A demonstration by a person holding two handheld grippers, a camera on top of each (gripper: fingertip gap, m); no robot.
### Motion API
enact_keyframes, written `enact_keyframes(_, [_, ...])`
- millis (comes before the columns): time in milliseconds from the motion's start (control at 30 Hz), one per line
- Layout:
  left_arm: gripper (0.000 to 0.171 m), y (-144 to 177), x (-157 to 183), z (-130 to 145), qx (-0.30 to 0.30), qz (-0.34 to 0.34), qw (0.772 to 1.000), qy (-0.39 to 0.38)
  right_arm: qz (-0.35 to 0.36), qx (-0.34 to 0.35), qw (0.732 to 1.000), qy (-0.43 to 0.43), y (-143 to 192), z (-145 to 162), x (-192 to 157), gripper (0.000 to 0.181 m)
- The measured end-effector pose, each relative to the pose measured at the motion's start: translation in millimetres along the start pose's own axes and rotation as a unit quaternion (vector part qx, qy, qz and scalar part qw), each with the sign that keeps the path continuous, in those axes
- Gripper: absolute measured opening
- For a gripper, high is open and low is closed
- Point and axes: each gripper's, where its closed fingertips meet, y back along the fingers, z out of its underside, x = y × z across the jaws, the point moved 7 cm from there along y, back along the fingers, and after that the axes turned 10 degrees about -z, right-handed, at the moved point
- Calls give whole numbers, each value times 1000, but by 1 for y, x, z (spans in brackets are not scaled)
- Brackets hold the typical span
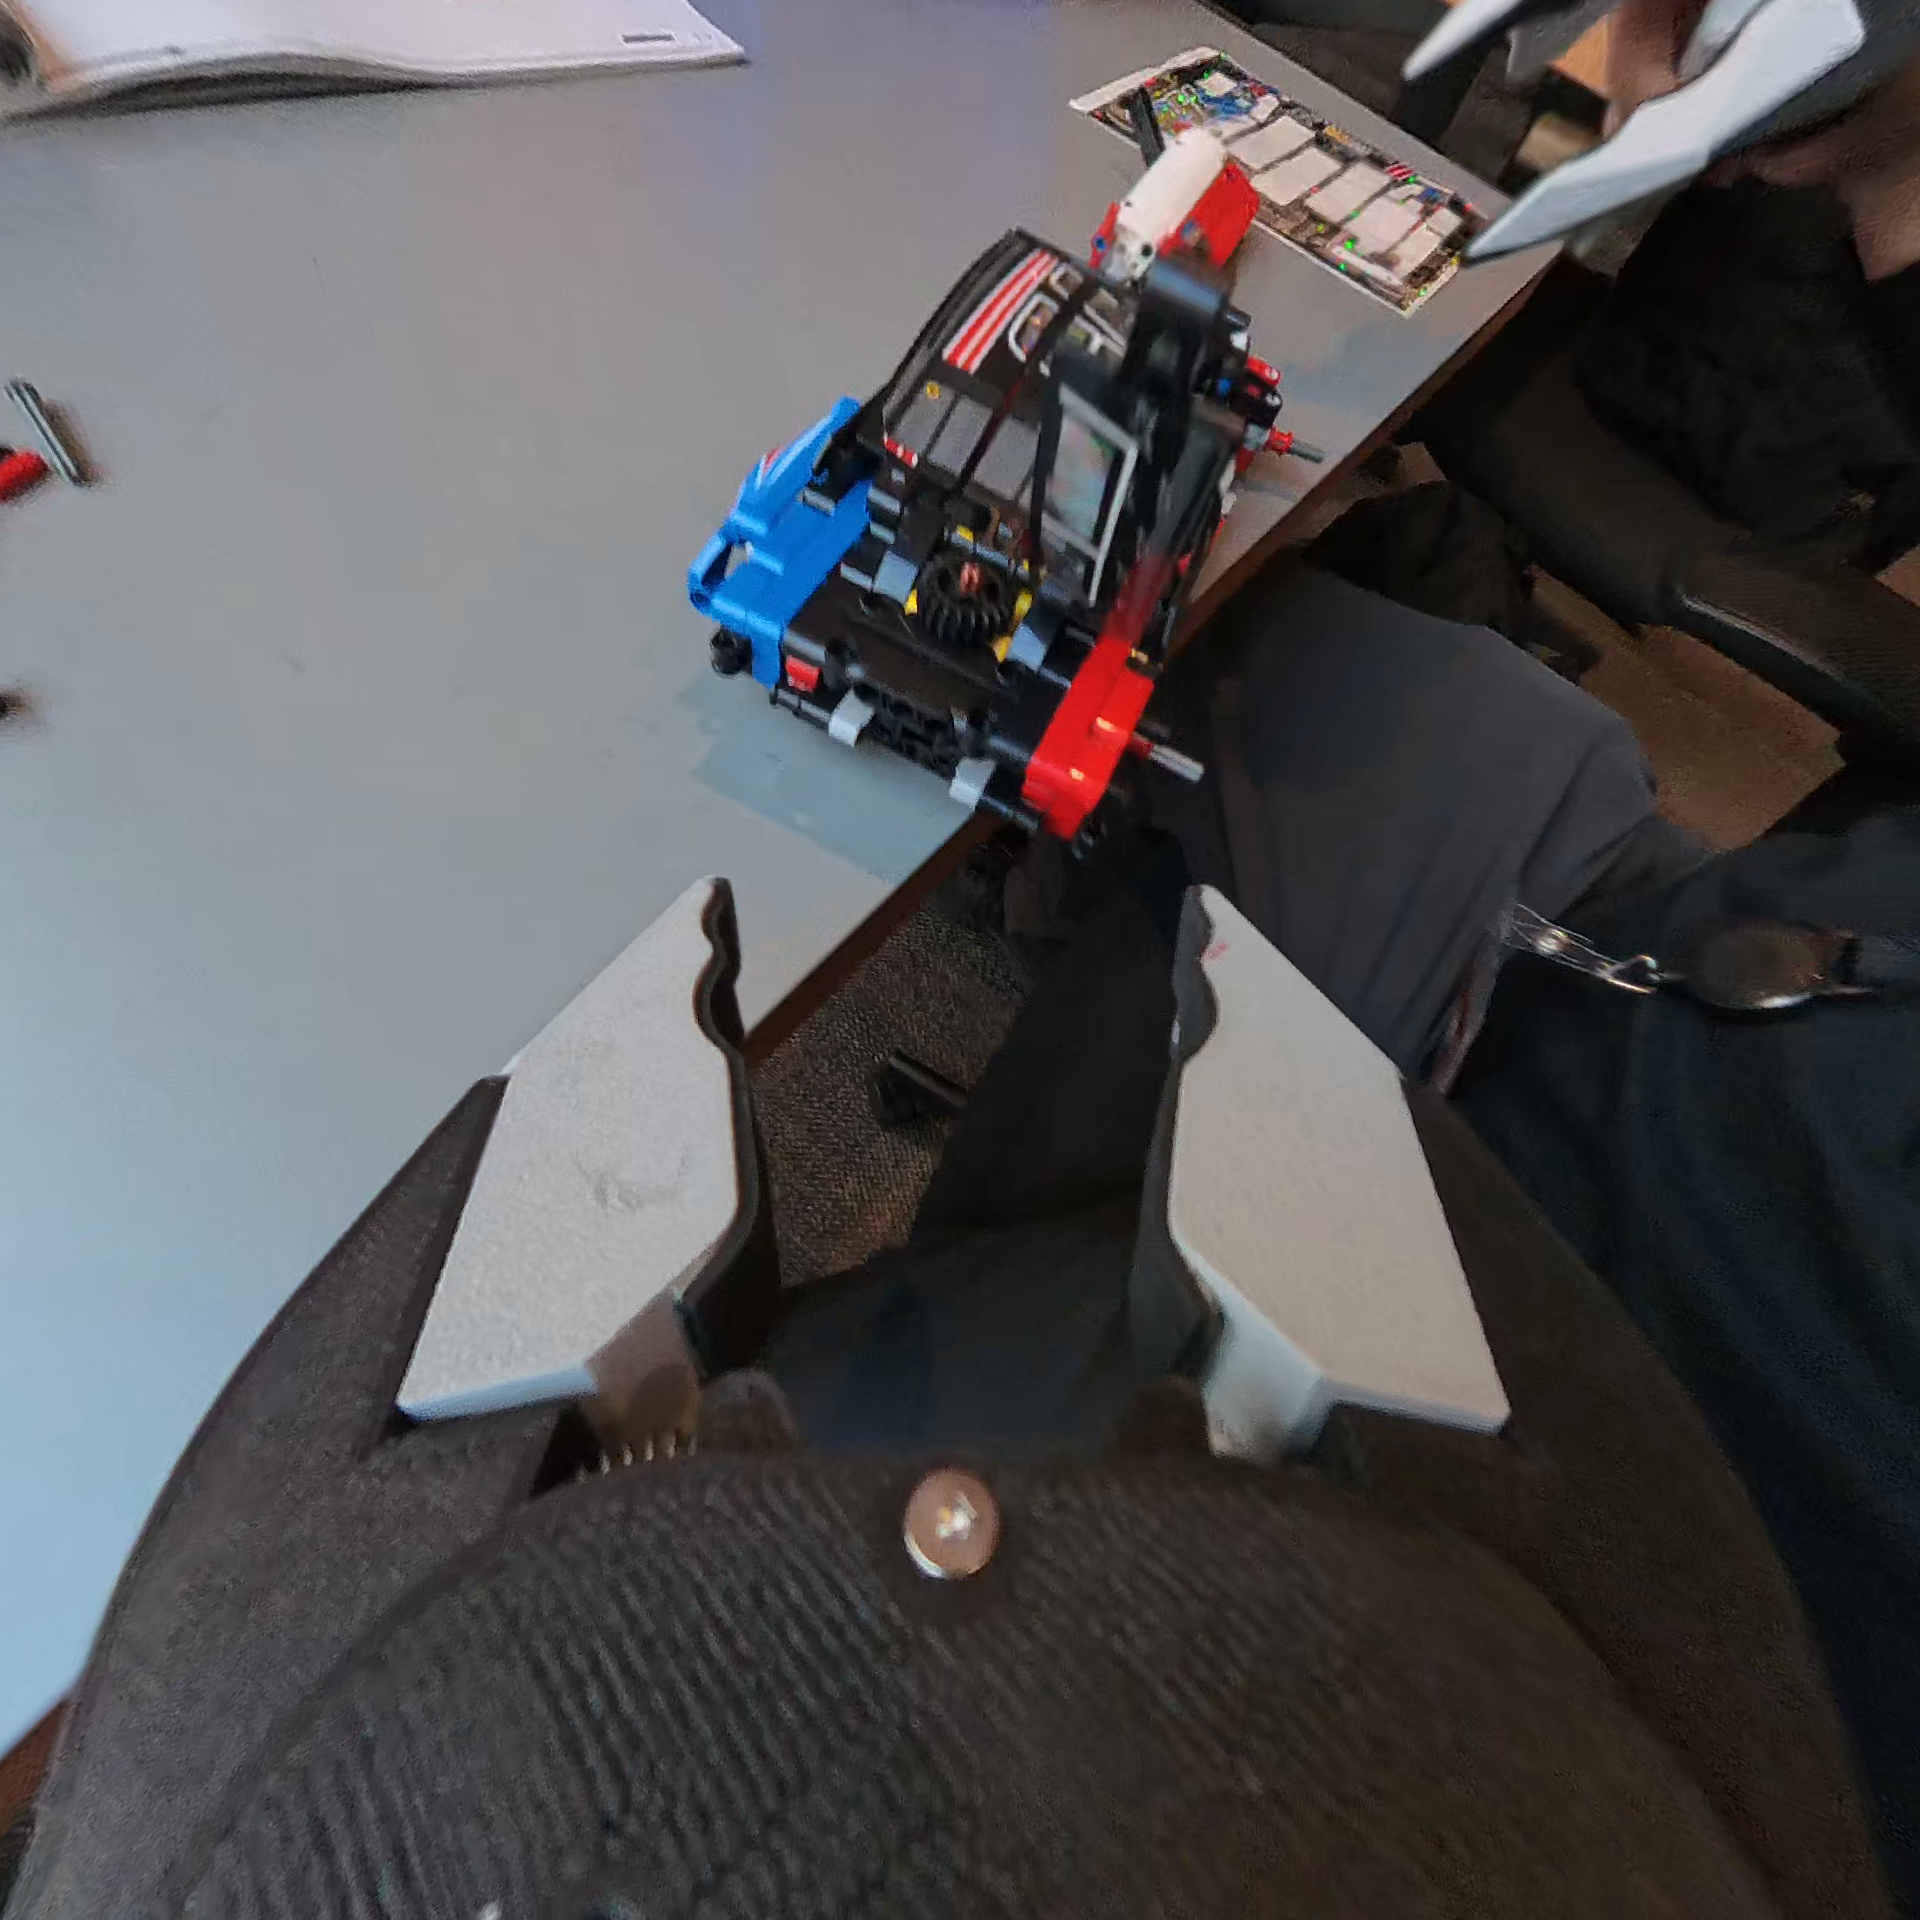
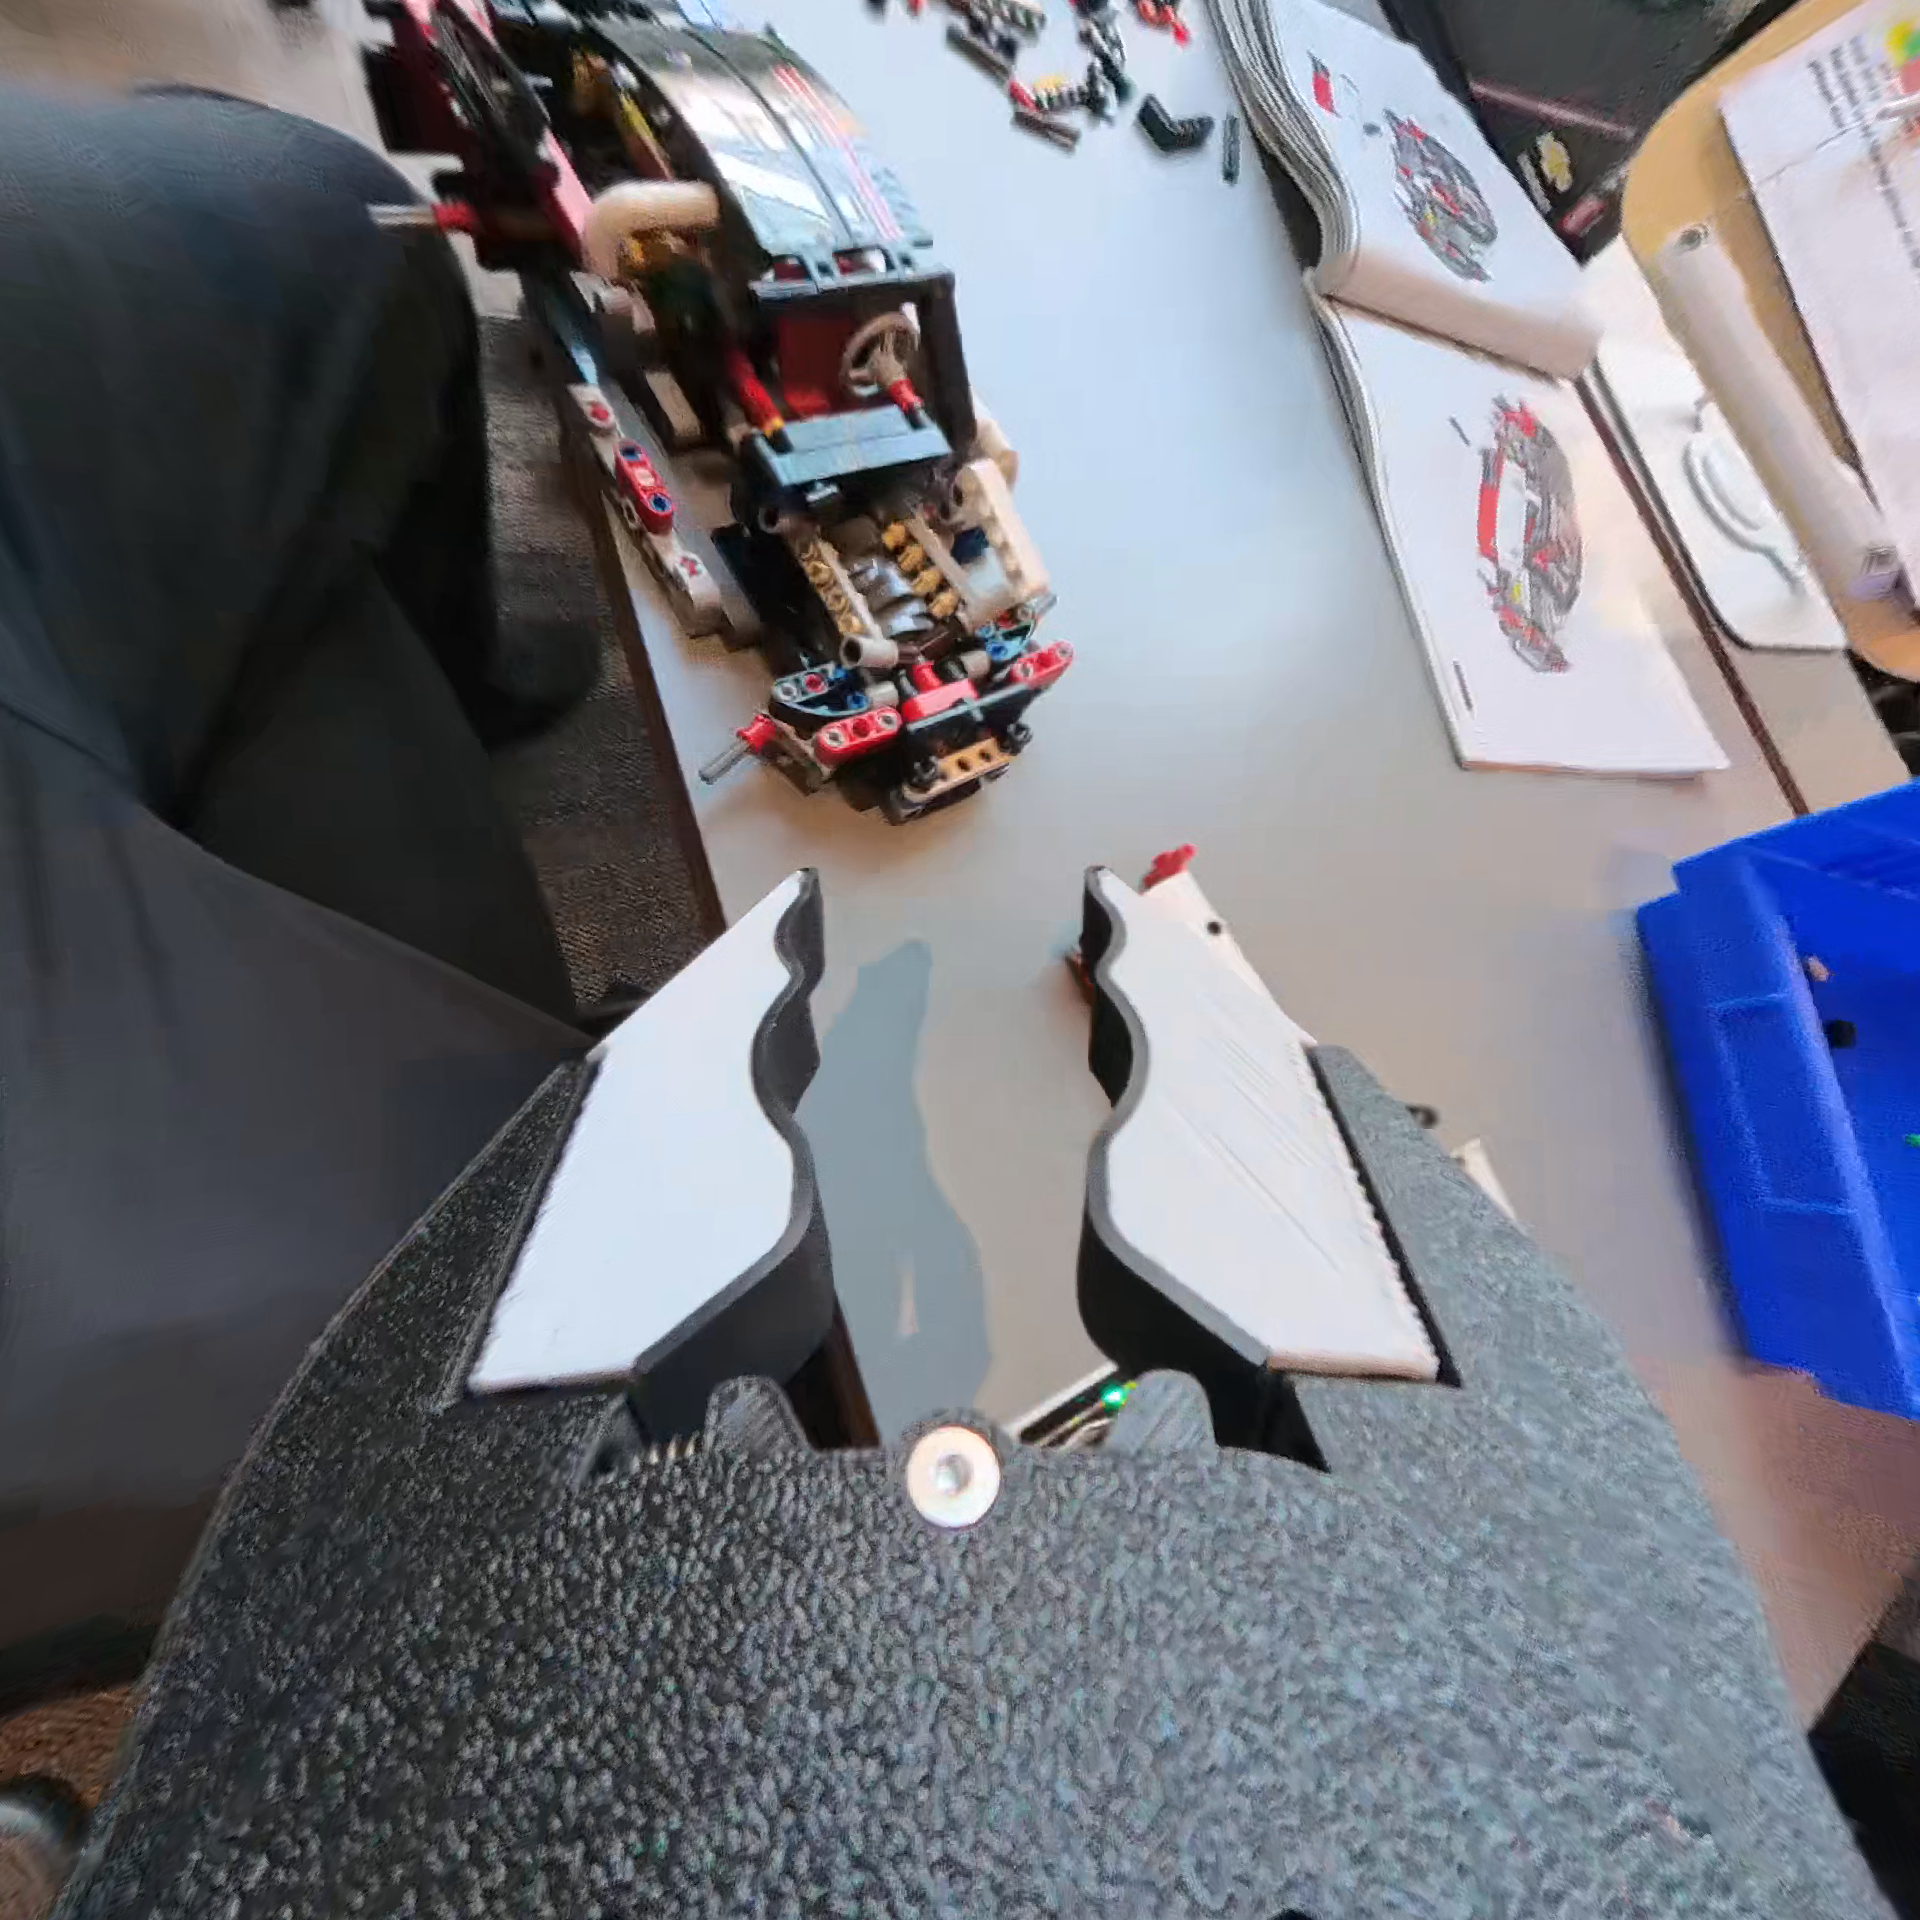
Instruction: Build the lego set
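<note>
Left gripper (image 1: 956, 925): jaws stood apart, nothing between them. It hung off the table edge, over the carpet and the person's lap, pointing toward the rear of the Lego car (image 1: 977, 561). The car sat on the grey table (image 1: 364, 520) right at its near edge, well ahead of the fingertips; its red rear corner (image 1: 1091, 738) appeared to overhang the edge slightly. A few loose red and grey pieces (image 1: 42, 457) lay far left on the table, an open booklet at the top left, and a sticker sheet (image 1: 1309, 177) lay beyond the car. The right gripper showed at the top right, apart from the car.

Right gripper (image 2: 948, 894): jaws apart as well, empty, hovering low over the table. The car's exposed engine end (image 2: 904, 613) lay ahead and slightly left of the gap, near but not touching. A white piece with a red pin (image 2: 1184, 904) lay just beside the right finger, partly hidden behind it. Further right: open instruction booklet (image 2: 1507, 582), blue bin (image 2: 1787, 1091). Scattered small parts (image 2: 1081, 73) lay at the far end.

Risks, as judged: the car sat so close to the edge that a sideways push from either gripper could tip it onto the floor. The white piece could be knocked away by the right finger before being gripped, since it lay outside the gap. Both views were motion-blurred, so fine alignment was uncertain.
</note>
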Motion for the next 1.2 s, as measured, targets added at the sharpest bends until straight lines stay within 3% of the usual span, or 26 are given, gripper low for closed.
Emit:
enact_keyframes(167, [93,-15,-2,-26,10,3,999,-38,-39,25,996,-72,-23,13,-32,45])
enact_keyframes(233, [94,-24,-4,-30,3,7,999,-52,-84,42,990,-108,-36,10,-49,44])
enact_keyframes(333, [93,-38,-3,-30,-7,17,998,-60,-88,62,985,-132,-56,3,-62,42])
enact_keyframes(533, [89,-58,8,-27,-11,10,1000,-25,-8,35,985,-170,-76,3,-45,32])
enact_keyframes(600, [89,-63,13,-25,-12,-3,1000,-3,3,35,983,-179,-76,5,-37,20])
enact_keyframes(667, [88,-64,17,-24,-9,-19,1000,13,6,31,982,-185,-76,6,-31,23])
enact_keyframes(867, [77,-67,28,-23,23,-66,996,53,25,32,978,-206,-61,16,-18,46])
enact_keyframes(967, [70,-69,38,-22,34,-92,991,85,49,30,971,-231,-42,31,-7,47])
enact_keyframes(1067, [74,-56,42,-25,28,-85,996,22,64,46,959,-271,-13,46,6,48])
enact_keyframes(1200, [87,-29,20,-38,38,-49,990,-125,51,41,944,-322,16,69,17,62])
